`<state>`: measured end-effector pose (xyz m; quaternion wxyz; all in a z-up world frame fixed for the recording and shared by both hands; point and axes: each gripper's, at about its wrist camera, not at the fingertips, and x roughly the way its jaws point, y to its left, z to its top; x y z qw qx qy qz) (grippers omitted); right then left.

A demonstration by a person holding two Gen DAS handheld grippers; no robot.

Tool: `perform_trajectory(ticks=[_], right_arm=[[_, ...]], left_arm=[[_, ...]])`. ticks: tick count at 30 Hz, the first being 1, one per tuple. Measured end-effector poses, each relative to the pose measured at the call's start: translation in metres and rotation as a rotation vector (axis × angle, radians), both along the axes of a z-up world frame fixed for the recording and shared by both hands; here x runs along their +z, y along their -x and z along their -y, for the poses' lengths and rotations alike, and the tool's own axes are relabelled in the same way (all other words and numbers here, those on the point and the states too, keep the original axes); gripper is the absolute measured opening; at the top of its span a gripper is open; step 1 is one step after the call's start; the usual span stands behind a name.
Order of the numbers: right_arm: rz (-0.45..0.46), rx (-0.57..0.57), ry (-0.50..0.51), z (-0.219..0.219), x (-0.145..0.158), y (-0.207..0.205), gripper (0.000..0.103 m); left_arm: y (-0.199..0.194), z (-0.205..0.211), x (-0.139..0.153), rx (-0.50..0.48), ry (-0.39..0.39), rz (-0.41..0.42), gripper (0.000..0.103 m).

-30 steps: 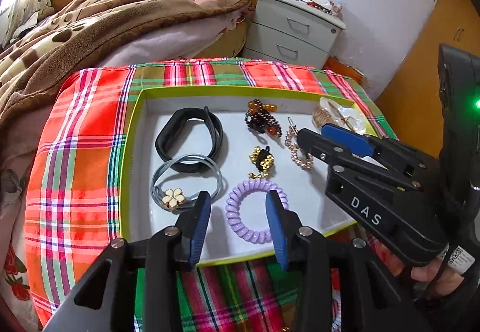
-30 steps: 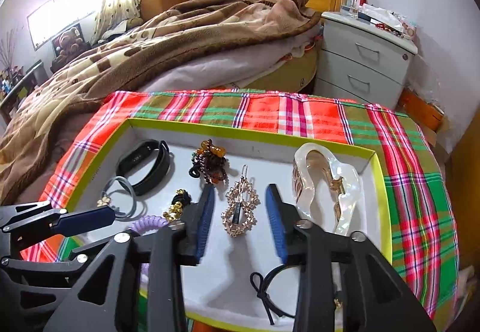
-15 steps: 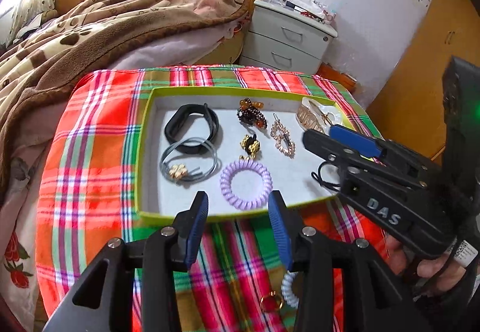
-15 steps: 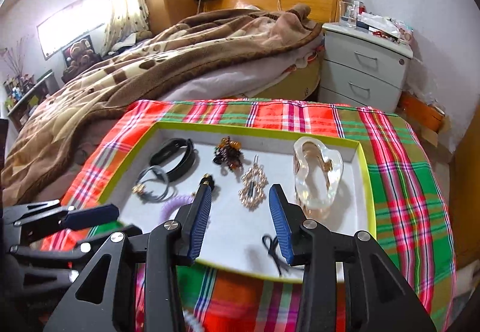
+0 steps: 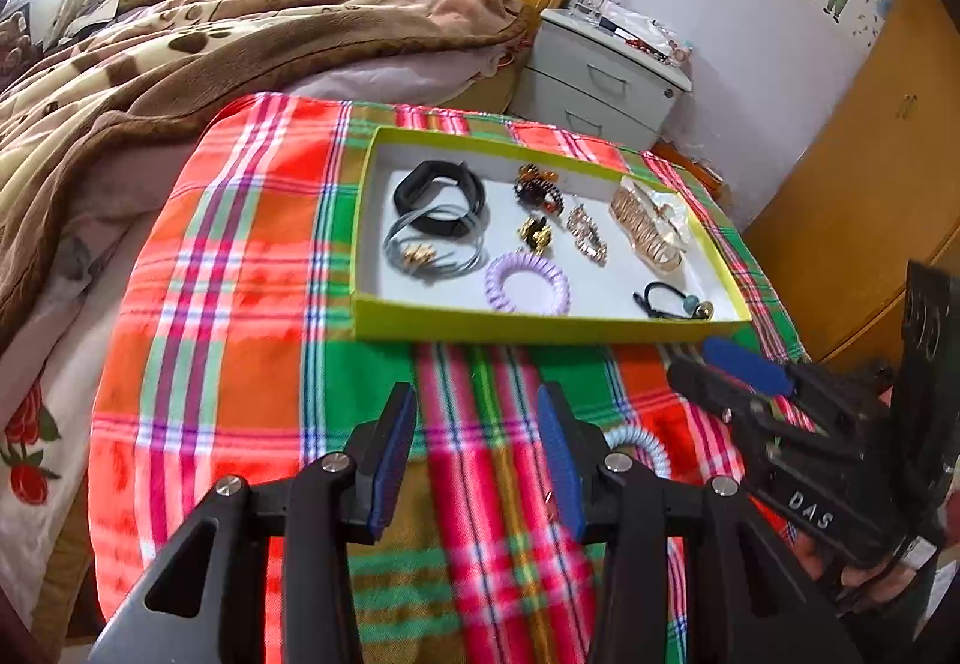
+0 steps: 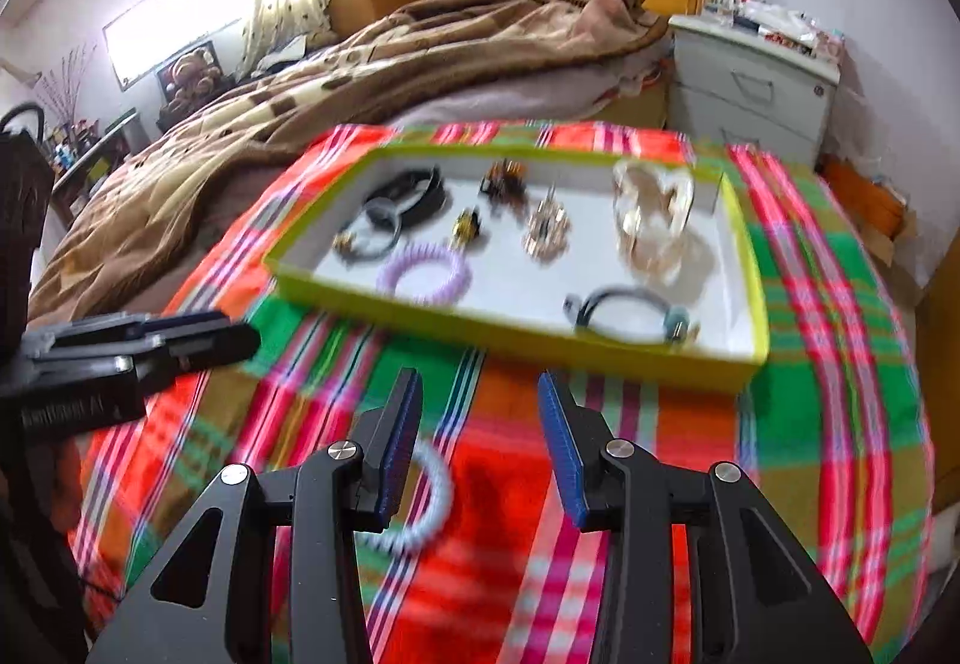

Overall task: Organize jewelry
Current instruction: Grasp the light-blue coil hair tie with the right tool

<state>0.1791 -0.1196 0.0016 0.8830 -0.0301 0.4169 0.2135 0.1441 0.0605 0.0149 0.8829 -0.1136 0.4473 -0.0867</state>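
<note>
Both claws gape over bare plaid cloth — tray edge ahead.

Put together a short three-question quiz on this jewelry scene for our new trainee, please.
1. True or false: the purple spiral hair tie lies inside the tray.
2. Which item lies on the plaid cloth outside the tray? A) black band B) pale blue spiral hair tie C) clear claw clip
3. Fill in: the left gripper and right gripper both hold ____.

Key:
1. True.
2. B; it lies on the cloth in front of the tray, partly hidden behind a finger in each wrist view.
3. Nothing; both pairs of jaws stand apart over the cloth.
</note>
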Motion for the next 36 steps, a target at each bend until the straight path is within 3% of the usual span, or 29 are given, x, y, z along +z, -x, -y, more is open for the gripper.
perform_trajectory(ticks=[11, 18, 27, 36], right_arm=[[-0.057, 0.012, 0.071, -0.011, -0.023, 0.02, 0.041], [-0.048, 0.007, 0.097, -0.009, -0.025, 0.028, 0.01], [-0.026, -0.088, 0.044, 0.021, -0.019, 0.029, 0.01], [-0.002, -0.154, -0.001, 0.047, -0.011, 0.035, 0.01]], left_arm=[[0.022, -0.009, -0.009, 0.023, 0.01, -0.022, 0.043], [0.028, -0.006, -0.014, 0.018, 0.004, -0.035, 0.043], [0.029, 0.018, -0.021, -0.054, -0.001, -0.049, 0.043], [0.027, 0.056, -0.026, -0.151, -0.072, -0.049, 0.044]])
